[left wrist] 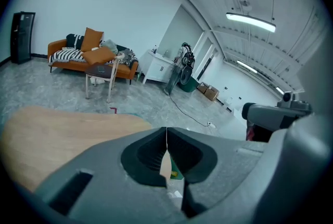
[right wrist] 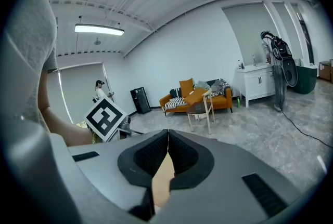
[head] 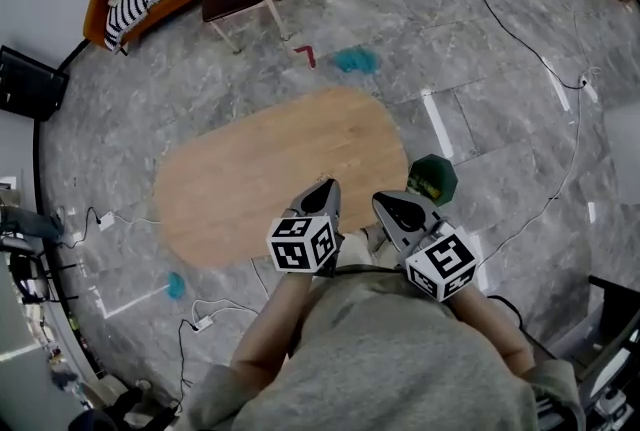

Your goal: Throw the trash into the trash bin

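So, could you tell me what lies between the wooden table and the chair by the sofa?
In the head view, grey floor bearing a red corner mark and a teal patch.

Green bin (head: pixel 434 177), perhaps, partly hidden

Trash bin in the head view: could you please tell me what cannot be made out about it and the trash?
- Trash bin: head view, lower edge covered by the right gripper; contents too dark to tell.
- Teal object on the floor: head view, too small and blurred to identify.
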Demonstrator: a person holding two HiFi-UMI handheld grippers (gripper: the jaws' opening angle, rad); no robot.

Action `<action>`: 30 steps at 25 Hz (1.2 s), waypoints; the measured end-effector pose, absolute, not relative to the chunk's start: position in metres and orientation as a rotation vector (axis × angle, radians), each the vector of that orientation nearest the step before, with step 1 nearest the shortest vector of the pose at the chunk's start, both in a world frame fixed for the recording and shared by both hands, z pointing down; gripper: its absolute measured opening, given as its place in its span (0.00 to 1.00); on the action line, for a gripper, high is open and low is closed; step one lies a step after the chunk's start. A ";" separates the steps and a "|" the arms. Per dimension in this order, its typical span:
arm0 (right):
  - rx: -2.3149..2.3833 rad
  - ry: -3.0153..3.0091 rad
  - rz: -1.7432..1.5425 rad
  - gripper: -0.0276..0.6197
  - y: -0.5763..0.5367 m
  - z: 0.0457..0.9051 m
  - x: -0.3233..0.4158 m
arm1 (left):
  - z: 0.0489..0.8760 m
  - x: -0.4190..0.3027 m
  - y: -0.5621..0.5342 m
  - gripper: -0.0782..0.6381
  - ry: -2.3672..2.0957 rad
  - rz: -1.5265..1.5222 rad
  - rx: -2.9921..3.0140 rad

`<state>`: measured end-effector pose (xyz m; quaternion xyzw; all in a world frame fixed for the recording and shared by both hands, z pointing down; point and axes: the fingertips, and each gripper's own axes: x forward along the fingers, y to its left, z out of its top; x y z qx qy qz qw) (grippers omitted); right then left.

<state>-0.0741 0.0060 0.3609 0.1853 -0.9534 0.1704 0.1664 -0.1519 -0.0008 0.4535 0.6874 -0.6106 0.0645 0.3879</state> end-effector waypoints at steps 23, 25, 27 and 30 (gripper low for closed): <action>0.486 -2.555 0.560 0.06 -0.015 0.452 -0.127 | 0.562 -0.213 0.010 0.13 -1.519 0.251 1.566; 0.475 -2.546 0.565 0.06 -0.016 0.461 -0.132 | 0.573 -0.216 0.009 0.13 -1.511 0.256 1.555; 0.463 -2.536 0.572 0.06 -0.016 0.470 -0.136 | 0.585 -0.218 0.008 0.16 -1.497 0.263 1.546; 0.451 -2.523 0.590 0.06 -0.015 0.484 -0.142 | 0.606 -0.219 0.007 0.24 -1.468 0.294 1.539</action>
